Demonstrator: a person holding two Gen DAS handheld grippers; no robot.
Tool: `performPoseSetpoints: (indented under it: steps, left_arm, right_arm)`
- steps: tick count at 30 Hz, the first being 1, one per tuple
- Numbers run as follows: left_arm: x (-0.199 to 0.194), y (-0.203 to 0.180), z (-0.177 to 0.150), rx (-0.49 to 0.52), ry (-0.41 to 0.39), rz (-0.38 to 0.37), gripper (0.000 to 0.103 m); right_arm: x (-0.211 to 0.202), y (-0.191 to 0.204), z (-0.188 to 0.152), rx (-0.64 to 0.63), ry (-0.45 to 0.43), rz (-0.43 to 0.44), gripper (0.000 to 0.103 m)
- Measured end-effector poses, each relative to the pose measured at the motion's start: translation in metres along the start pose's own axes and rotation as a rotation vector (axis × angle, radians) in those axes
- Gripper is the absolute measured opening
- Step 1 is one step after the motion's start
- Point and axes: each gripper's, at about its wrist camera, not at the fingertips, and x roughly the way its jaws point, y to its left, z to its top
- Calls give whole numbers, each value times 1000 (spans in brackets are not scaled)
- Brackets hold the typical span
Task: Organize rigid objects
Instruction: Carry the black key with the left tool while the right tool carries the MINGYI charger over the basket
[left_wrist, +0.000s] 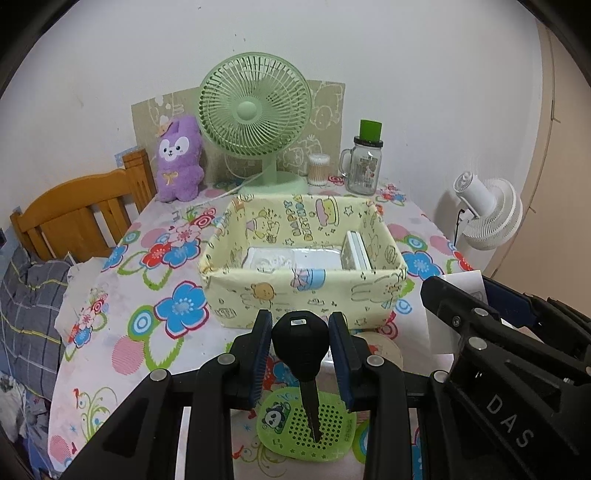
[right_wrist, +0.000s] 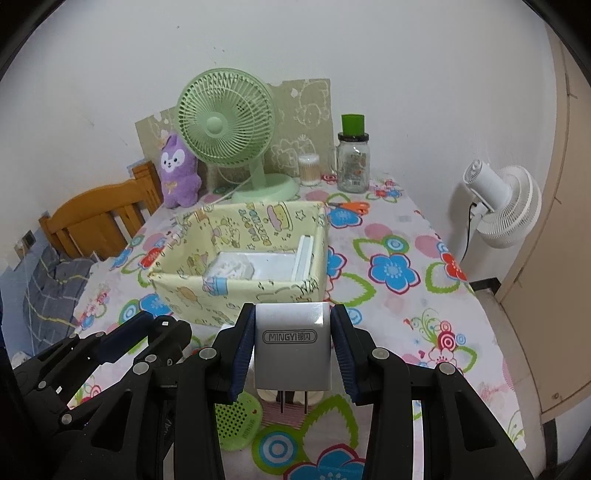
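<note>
The left gripper (left_wrist: 300, 345) pinched a black car key (left_wrist: 300, 341), blade hanging down; the right gripper (right_wrist: 292, 347) clamped a white charger (right_wrist: 291, 347); the yellow box (left_wrist: 306, 291) lay just ahead of both.

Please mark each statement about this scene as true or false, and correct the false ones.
1. The left gripper holds a black key. True.
2. The right gripper holds orange scissors. False: it holds a white charger; the scissors lie on the table.
3. The yellow box is empty. False: white items already lie inside.
4. The green fan stands behind the box. True.
5. The purple plush toy sits inside the box. False: it stands at the wall, left of the fan.
</note>
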Motion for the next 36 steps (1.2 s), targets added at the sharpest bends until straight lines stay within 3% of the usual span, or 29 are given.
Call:
performPoseSetpoints:
  steps: [20,36]
  left_arm:
    - [17,8,40,11,-18,-3,31]
    - [53,18,65,5,3,2,31]
  right_arm:
    - [16,7,39,-6,-44,9,44]
    - [53,9,67,-4,-37,6,44]
